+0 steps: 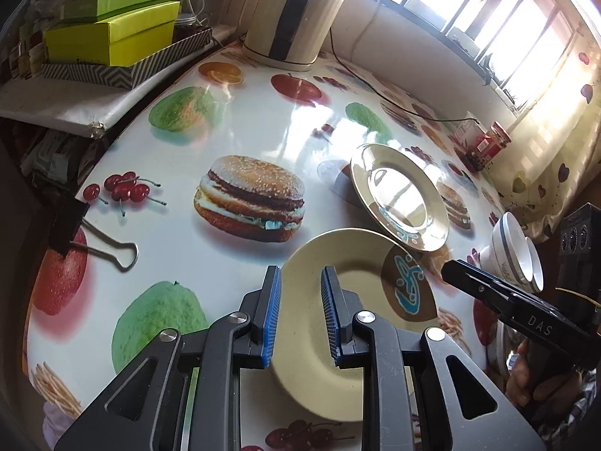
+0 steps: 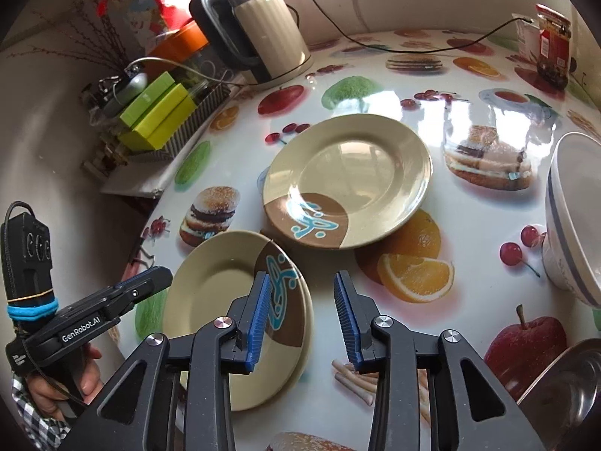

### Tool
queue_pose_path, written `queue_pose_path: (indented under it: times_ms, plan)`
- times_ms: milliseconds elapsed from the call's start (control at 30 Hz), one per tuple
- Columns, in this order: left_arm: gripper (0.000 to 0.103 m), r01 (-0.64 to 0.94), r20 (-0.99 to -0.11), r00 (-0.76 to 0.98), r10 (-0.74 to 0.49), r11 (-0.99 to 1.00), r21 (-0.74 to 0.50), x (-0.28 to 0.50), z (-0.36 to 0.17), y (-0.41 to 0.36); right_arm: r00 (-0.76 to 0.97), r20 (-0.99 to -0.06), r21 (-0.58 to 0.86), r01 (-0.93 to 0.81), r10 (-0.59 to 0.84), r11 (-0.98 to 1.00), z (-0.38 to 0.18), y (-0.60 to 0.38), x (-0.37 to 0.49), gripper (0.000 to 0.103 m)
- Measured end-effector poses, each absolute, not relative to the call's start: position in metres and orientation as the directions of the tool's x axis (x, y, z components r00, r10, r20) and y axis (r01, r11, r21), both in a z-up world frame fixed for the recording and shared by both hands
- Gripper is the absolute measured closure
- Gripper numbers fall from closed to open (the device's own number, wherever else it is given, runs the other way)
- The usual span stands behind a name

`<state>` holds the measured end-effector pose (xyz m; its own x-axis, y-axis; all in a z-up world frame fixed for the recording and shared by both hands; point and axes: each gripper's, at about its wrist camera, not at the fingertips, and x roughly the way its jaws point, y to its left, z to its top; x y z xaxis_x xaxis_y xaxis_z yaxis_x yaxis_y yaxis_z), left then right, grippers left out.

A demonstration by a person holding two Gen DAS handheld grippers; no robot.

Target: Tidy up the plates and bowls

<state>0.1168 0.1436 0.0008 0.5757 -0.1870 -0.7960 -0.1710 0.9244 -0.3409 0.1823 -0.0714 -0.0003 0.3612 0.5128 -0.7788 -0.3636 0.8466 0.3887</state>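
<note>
your right gripper (image 2: 302, 315) hangs above the table, jaws parted with nothing between them; the pads bracket bare tablecloth just right of the near plate (image 2: 225, 300). your left gripper (image 1: 300, 312) sits low over that same plate, jaws a narrow way apart with the plate's face showing between the pads. no pad seems to press on the rim, so read it as released, not gripping.

two tan plates with brown-and-blue corner marks. the near one lies flat at the table's front edge. the far plate (image 2: 349, 180) lies just behind it, rims close or slightly overlapping; cannot tell which. white bowls (image 1: 514, 251) with a grey band stand nested and tipped on their side at the right. a steel pan (image 2: 563, 387) shows at the lower right corner of the right view.

judgement: the plates are not yet stacked, the bowls untouched. the step in hand looks like a pause between a release and the next pick. next move likely calls for getting one pad under a plate rim, lifting it and setting it square on the other. both rims lie flat on a slick cloth, so expect sliding.

surface: glossy tablecloth (image 1: 263, 120) printed with burgers, fruit, fries; a binder clip (image 1: 101, 248) grips its left edge. a cream kettle (image 2: 266, 26) at the back, its cord trailing; green boxes (image 1: 112, 34) on a tray; a red-labelled jar (image 2: 552, 45) near the window. strong daylight glare.
</note>
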Motion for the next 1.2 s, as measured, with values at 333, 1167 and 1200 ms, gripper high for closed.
queue_pose_path:
  times_ms: [333, 1167, 1200]
  plan:
    - [0.080, -0.112, -0.779, 0.577, -0.246, 0.921, -0.374, 0.163, 0.013, 0.130, 0.454, -0.772, 0.354, -0.274, 0.445, 0.894, 0.011, -0.093, 0.215, 0.058]
    - [0.080, -0.104, -0.810, 0.515, -0.281, 0.917, -0.385, 0.247, -0.012, 0.113, 0.447, -0.818, 0.297, -0.210, 0.362, 0.931, -0.015, -0.093, 0.282, 0.058]
    - [0.080, -0.107, -0.812, 0.510, -0.282, 0.917, -0.385, 0.248, -0.014, 0.113, 0.445, -0.821, 0.294, -0.210, 0.359, 0.932, -0.016, -0.093, 0.283, 0.058]
